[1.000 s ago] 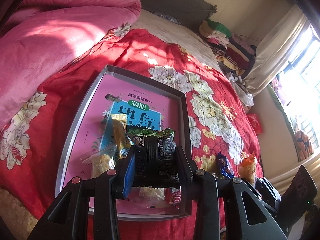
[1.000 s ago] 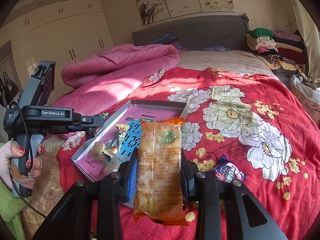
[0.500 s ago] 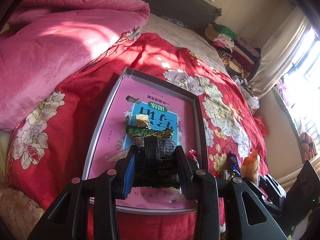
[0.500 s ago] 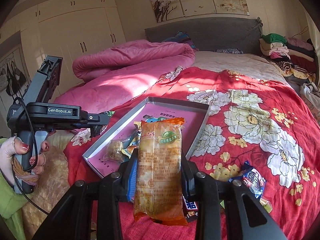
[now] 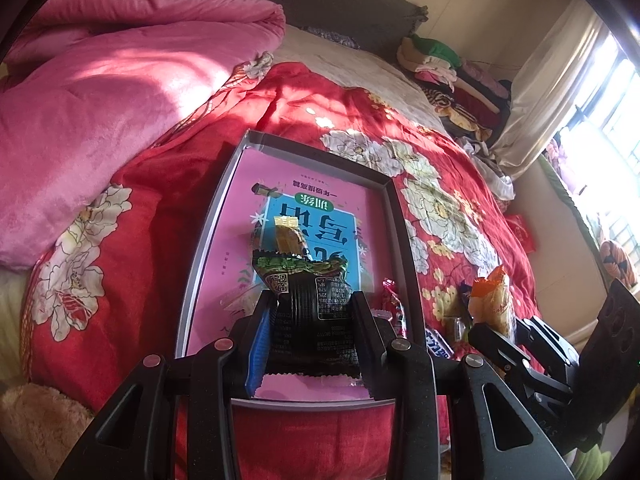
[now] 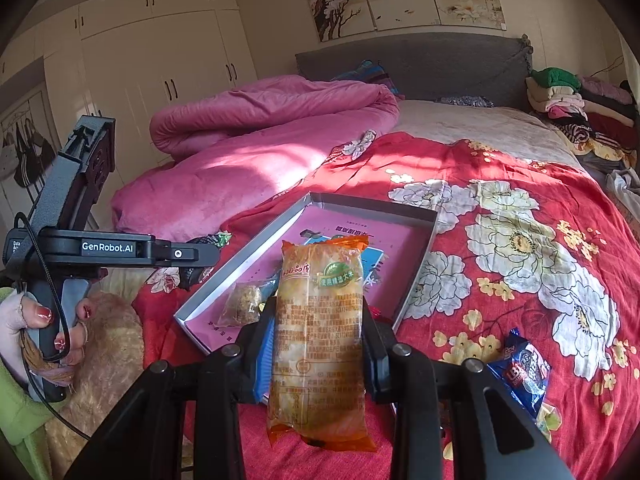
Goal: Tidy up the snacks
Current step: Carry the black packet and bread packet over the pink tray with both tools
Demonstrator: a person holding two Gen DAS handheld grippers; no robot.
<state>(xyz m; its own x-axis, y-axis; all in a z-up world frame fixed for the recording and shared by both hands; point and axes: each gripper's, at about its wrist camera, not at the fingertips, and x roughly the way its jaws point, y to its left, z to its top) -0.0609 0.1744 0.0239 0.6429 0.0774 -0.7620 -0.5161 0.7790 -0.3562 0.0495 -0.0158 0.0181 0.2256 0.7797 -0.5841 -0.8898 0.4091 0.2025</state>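
1. Far left, right wrist view: hand [image 6: 48, 332] with red nails wrapped round the grey handle of the left gripper [image 5: 312, 320]. Pink quilt [image 6: 256, 148] heaped behind, on the bed.
2. Left gripper closed to a narrow gap on a black snack packet [image 5: 308, 312] with a green top seam. Packet upright between the pads, hanging over the near end of the tray [image 5: 200, 264].
3. Tray shallow, grey-rimmed, pink printed sheet on the floor; lies on the red floral bedspread [image 6: 520, 240]. Already inside: a clear-wrapped round snack [image 6: 244, 300] near the left wall and a small yellow-wrapped piece [image 5: 290, 236] at centre.
4. Right gripper [image 6: 316, 344] clamped likewise on a long orange-ended rice-cracker pack [image 6: 318, 320], held upright over the bedspread just short of the tray's near corner.
5. Further right, loose on the bedspread outside the tray: a blue biscuit packet [image 6: 524, 368].
6. Step in hand, by judgement: carry phase — both packs gripped, neither yet set down. Next move calls for lowering the black packet onto a bare patch of tray floor, then easing the jaws apart; same for the cracker pack once over the rim.
7. Hard to read: near tray floor hidden behind both packs and fingers; small red wrapper by the right wall partly covered — kind not clear. Further items beside the blue packet cut off by the gripper body.
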